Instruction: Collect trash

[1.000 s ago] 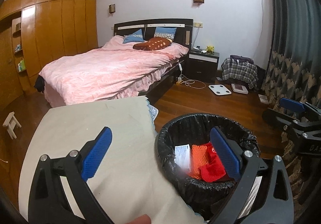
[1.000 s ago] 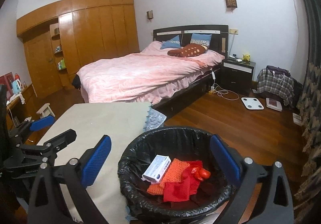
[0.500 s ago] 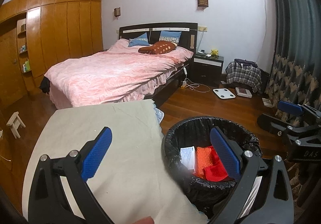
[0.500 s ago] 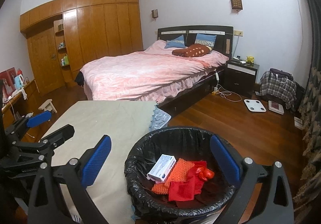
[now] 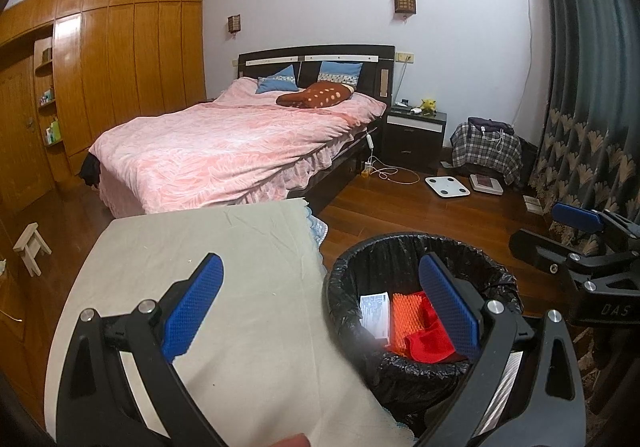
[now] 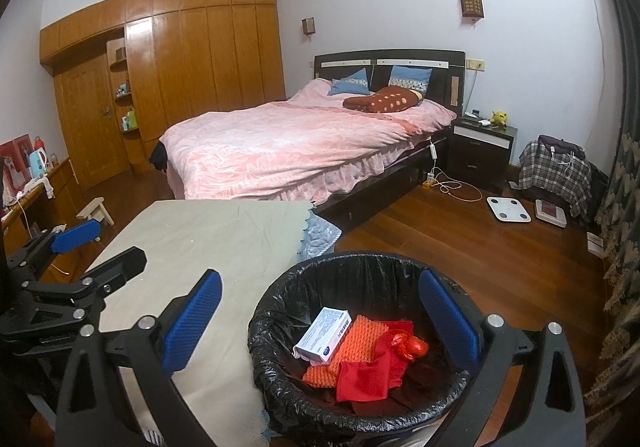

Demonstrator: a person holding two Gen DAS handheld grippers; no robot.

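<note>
Both grippers [image 5: 320, 303] [image 6: 320, 319] gape wide over beige-clothed table [image 6: 208, 239], lined bin [image 6: 360, 419], pink bed [image 6: 288, 143] beyond.

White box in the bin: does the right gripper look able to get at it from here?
Probably yes. The right gripper is open and empty above the bin, and the white box lies on top of the orange mesh with nothing over it; only the bin's wall stands near.

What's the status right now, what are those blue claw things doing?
Left gripper and right gripper: jaws open, empty. Box and red scraps in the bin. Nothing in the way.
</note>
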